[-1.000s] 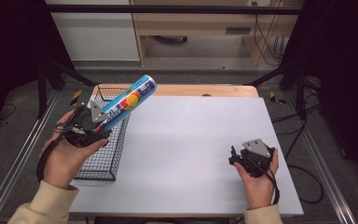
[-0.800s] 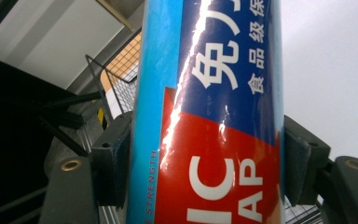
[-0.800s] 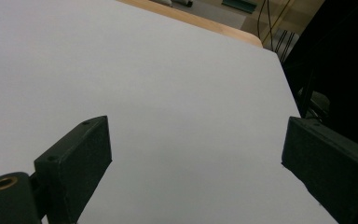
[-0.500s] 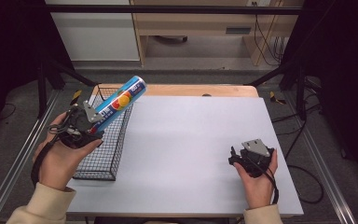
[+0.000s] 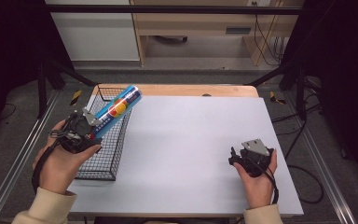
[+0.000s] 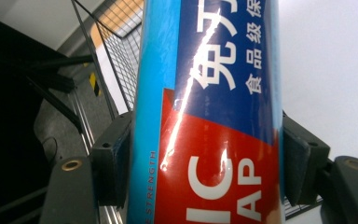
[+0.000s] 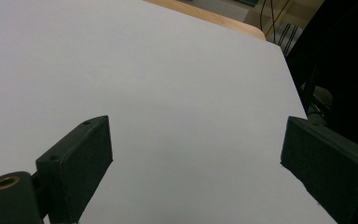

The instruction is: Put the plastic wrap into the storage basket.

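A: What is the left gripper (image 5: 89,128) doing?

B: It is clamped on a blue tube (image 5: 116,109); in the left gripper view both pads press the tube's (image 6: 214,116) sides. The tube slants up over the wire basket (image 5: 103,161) at the table's (image 5: 191,140) left edge.

A: And the right gripper (image 5: 237,157)?

B: It gapes wide with nothing between the jaws, low over the bare table (image 7: 168,84) near the right edge. Its jaws have just been closing a little.

A: Anything different from a second ago?

B: The left hand (image 5: 58,163) and tube have shifted left, farther over the basket. The right hand (image 5: 258,179) has stayed put.
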